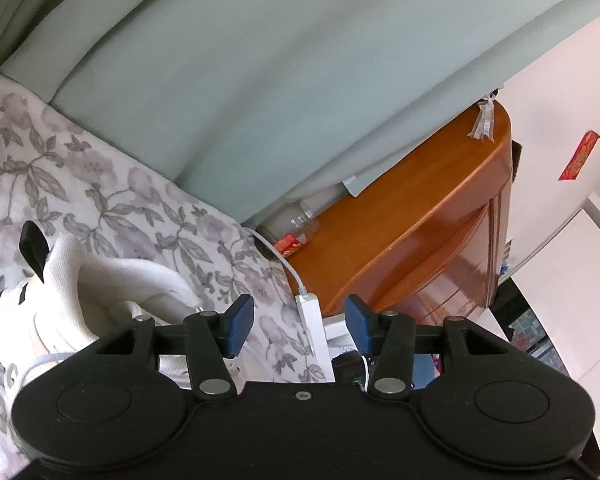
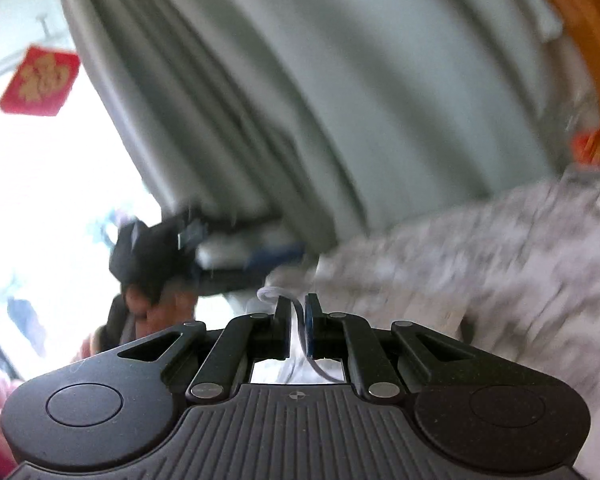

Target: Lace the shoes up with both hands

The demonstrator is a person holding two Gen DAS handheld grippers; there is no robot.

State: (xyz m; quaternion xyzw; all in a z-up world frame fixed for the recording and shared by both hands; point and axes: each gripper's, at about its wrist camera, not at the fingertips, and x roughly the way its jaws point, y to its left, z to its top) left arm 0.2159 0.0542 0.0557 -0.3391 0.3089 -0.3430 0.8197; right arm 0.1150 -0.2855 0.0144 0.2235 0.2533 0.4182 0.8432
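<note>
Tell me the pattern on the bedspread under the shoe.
Grey leaves and flowers on white bedspread, clearest in the left wrist view beside the shoe.

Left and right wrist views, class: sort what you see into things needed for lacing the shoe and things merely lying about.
For the job:
white shoe
shoelace, pinched in the right gripper
left gripper, open

Lying about:
glass jar
white charger and cable
wooden cabinet
floral bedcover

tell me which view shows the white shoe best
The left wrist view: the shoe lies sharp on the flowered blanket, heel opening visible. The right wrist view is blurred, showing only a lace in the right gripper.
</note>
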